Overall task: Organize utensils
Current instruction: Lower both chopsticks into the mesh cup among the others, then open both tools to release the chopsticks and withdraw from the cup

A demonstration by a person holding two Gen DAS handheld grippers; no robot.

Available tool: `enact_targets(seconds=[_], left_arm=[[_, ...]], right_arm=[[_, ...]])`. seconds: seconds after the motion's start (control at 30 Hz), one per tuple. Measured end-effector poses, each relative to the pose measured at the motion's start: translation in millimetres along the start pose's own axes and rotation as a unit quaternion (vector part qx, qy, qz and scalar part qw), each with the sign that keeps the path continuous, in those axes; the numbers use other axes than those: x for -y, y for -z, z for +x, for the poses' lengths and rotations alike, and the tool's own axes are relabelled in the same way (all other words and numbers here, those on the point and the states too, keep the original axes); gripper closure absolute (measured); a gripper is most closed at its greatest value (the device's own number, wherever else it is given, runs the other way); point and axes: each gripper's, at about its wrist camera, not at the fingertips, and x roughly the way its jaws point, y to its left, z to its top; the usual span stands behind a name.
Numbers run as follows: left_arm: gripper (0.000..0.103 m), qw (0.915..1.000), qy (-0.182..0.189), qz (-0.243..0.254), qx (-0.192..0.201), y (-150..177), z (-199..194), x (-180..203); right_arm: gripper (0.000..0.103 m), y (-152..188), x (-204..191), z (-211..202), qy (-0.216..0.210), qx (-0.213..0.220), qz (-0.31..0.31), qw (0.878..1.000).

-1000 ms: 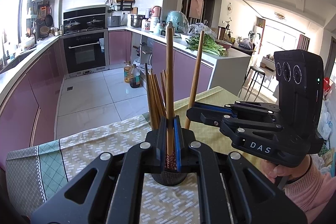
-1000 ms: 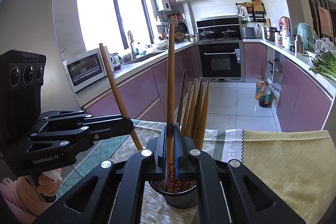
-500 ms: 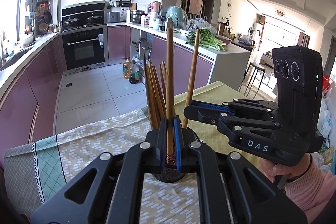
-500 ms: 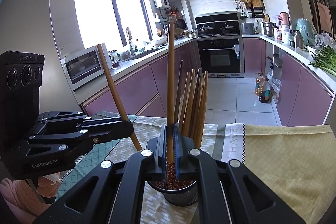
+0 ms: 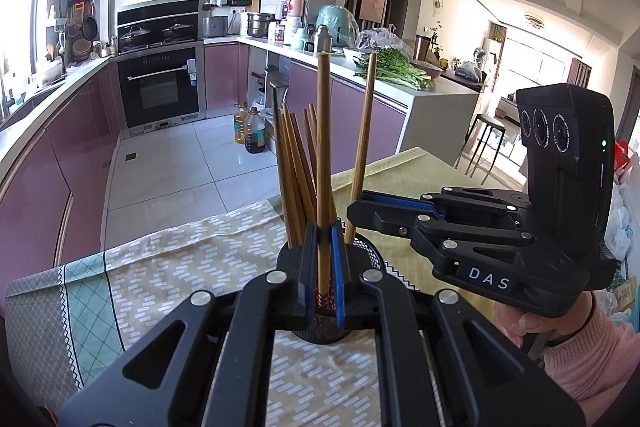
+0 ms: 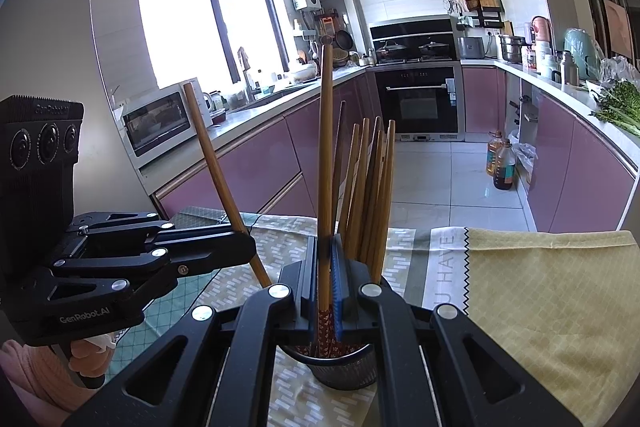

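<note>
A black mesh utensil cup [image 5: 370, 251] [image 6: 344, 367] stands on the tablecloth and holds several brown chopsticks [image 5: 294, 167] [image 6: 370, 187] upright. My left gripper [image 5: 323, 267] is shut on one chopstick [image 5: 322, 147], held upright right over the cup. It also shows in the right wrist view [image 6: 244, 247], at the left. My right gripper [image 6: 324, 279] is shut on another chopstick [image 6: 325, 155], also upright over the cup. It shows in the left wrist view [image 5: 356, 211] with its chopstick [image 5: 362, 147] leaning right.
The table has a patterned cloth [image 5: 180, 267] with a yellow cloth [image 6: 540, 287] on its right part. Beyond the table edge is the kitchen floor, purple cabinets, an oven [image 6: 416, 103] and a counter with greens [image 5: 392, 67].
Both grippers have sunk a little with their chopsticks, bringing the lower ends closer into the cup. The grips have not changed.
</note>
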Motion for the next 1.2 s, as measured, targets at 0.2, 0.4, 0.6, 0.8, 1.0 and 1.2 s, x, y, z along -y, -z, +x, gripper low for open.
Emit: enact_targets(seconds=[0.2,0.4,0.6,0.8,1.0,1.2], left_arm=[[0.095,1.0,0.001,0.001,-0.005,4.1,4.8,-1.3],[0.095,0.9999,0.001,0.003,-0.013,5.8,11.4,0.3],[0.095,0.9998,-0.001,0.003,-0.018,6.8,18.1,-0.1],[0.095,0.9997,-0.007,0.0,-0.023,6.2,28.0,-1.1],[0.095,0.9995,-0.007,0.001,-0.032,8.4,38.6,-1.6],[0.095,0.9991,-0.007,-0.003,-0.042,15.8,47.3,-4.4]], right_arm=[[0.098,2.8,0.3,3.0,-0.001,-0.005,0.001,1.0],[0.098,4.7,2.1,8.3,-0.003,-0.011,0.004,1.0],[0.097,6.7,5.6,14.0,-0.003,-0.018,0.008,1.0],[0.097,6.8,10.1,20.0,-0.005,-0.025,0.016,1.0],[0.097,6.7,13.5,23.1,-0.005,-0.028,0.023,0.999],[0.095,6.9,14.3,23.5,-0.003,-0.029,0.027,0.999]])
